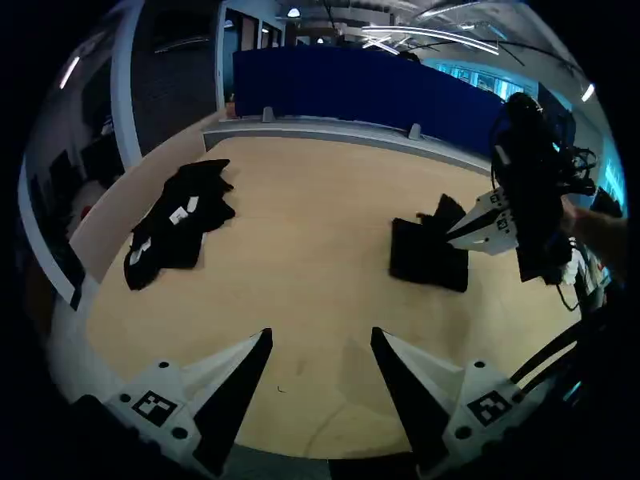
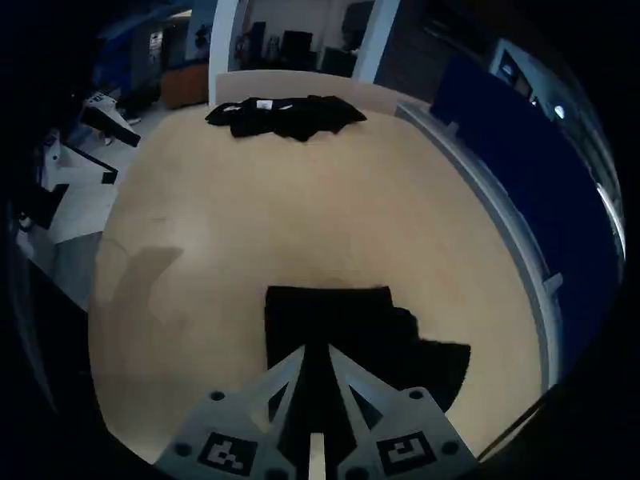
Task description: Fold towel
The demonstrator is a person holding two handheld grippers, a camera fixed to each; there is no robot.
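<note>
in the left gripper view the left gripper (image 1: 321,334) hangs nearest, its two fingers wide apart over bare table (image 1: 320,208) with nothing between them; each finger carries a square black-and-white marker (image 1: 154,406), a pattern and no writing. in the right gripper view the right gripper (image 2: 316,350) has its fingers drawn nearly together low over the towel (image 2: 352,320), with only dark showing in the slit, so i cannot tell whether they pinch cloth. the towel is black and folded to a rough rectangle, flat on the pale wood near the table's edge, one looser flap spread to the side. from the left gripper view a corner of it stands up just beside the right gripper's tip, and a person's arm (image 1: 600,234) reaches in behind. well apart, toward the far end of the table, lies a crumpled black heap (image 1: 180,224) with small white tags (image 1: 178,214) (too small to read). beyond the table stands a blue partition (image 1: 360,84), with strip lights (image 1: 424,32) overhead.
</note>
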